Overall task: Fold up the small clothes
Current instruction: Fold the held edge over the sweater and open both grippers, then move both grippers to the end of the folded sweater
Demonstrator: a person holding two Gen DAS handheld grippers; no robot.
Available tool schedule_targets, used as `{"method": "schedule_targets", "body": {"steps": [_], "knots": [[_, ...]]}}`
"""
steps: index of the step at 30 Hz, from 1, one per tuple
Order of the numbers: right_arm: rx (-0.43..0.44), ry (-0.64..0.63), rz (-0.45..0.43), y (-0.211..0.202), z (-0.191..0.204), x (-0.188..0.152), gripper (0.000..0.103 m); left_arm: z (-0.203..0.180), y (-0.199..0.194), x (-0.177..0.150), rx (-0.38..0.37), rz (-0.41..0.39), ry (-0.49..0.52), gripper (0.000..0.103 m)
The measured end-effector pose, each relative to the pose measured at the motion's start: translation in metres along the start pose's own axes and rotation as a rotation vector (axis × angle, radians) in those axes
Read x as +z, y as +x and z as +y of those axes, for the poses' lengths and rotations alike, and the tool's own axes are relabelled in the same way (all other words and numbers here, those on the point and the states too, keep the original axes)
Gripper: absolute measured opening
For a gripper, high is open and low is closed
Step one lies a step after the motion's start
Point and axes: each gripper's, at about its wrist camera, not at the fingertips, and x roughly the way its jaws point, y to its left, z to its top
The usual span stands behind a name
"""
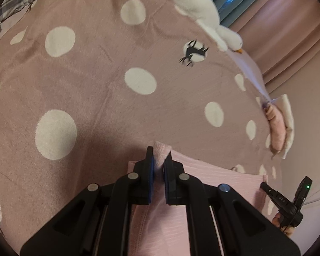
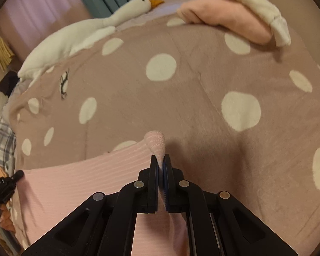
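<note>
Pink ribbed garment point(image 1: 213, 177) held by two corners above the dotted bedspread point(image 1: 91, 98), both wrist views. I have the left gripper point(image 1: 159, 166) with its jaws closed on one bunched corner of the cloth, and the right gripper point(image 2: 161, 166) with its jaws closed on the other corner, so the garment's edge spans between my two tools just over the bed, its lower part hanging out of view beneath them. I judge this piece to be at the start of its fold: it is gripped and spread, not yet laid flat or doubled over. Near the far edge of the bed lies a small pile of folded clothes point(image 2: 234, 12), which I take as work already finished; it shows one pink piece and one cream piece, touching each other. Count: one garment in hand, two pieces in the pile, two grippers, one white plush goose point(image 2: 91, 32) at the bed's edge. Whether further unfolded clothes wait elsewhere I cannot tell.
</note>
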Motion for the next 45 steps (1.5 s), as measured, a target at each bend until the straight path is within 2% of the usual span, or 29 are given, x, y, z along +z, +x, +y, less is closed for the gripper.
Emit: {"method": "schedule_targets", "body": {"steps": [4,14,19,23,25,27,29,31,33,35,37,39,42,45], "knots": [[-0.019,0.001,0.021,0.012,-0.004,-0.003,0.005,0.005,0.016,-0.004,0.049,0.026,0.013,0.007],[-0.074,0.004,0.051,0.028,-0.009,-0.008,0.005,0.020,0.038,-0.012,0.115,0.076,0.002,0.010],[-0.092,-0.012,0.046,0.028,-0.009,-0.010,0.005,0.022,0.042,-0.013,0.145,0.097,0.002,0.013],[-0.132,-0.027,0.059,0.027,-0.005,-0.008,0.006,0.012,0.032,-0.014,0.202,0.084,0.035,0.016],[-0.141,-0.018,0.074,0.023,-0.004,-0.007,0.012,0.011,0.020,-0.016,0.241,0.070,0.045,0.022],[-0.139,-0.011,0.081,0.013,-0.003,-0.008,0.019,0.009,0.007,-0.019,0.245,0.063,0.050,0.030],[-0.122,-0.009,0.070,0.002,-0.001,-0.009,0.030,0.008,-0.011,-0.022,0.223,0.056,0.045,0.033],[-0.109,-0.021,0.033,-0.020,0.004,-0.010,0.052,0.005,-0.034,-0.026,0.201,0.033,0.045,0.043],[-0.103,-0.045,-0.011,-0.041,0.012,-0.013,0.060,0.000,-0.056,-0.030,0.185,-0.008,0.052,0.061],[-0.092,-0.067,-0.048,-0.059,0.021,-0.016,0.067,-0.007,-0.084,-0.037,0.161,-0.062,0.071,0.064],[-0.066,-0.078,-0.082,-0.080,0.030,-0.021,0.080,-0.013,-0.106,-0.044,0.132,-0.092,0.084,0.071],[-0.027,-0.091,-0.116,-0.103,0.037,-0.028,0.083,-0.019,-0.128,-0.055,0.090,-0.125,0.095,0.089],[0.019,-0.089,-0.139,-0.129,0.045,-0.040,0.085,-0.024,-0.151,-0.072,0.049,-0.182,0.115,0.100],[0.056,-0.074,-0.150,-0.149,0.046,-0.052,0.085,-0.022,-0.166,-0.090,0.026,-0.208,0.116,0.102]]}}
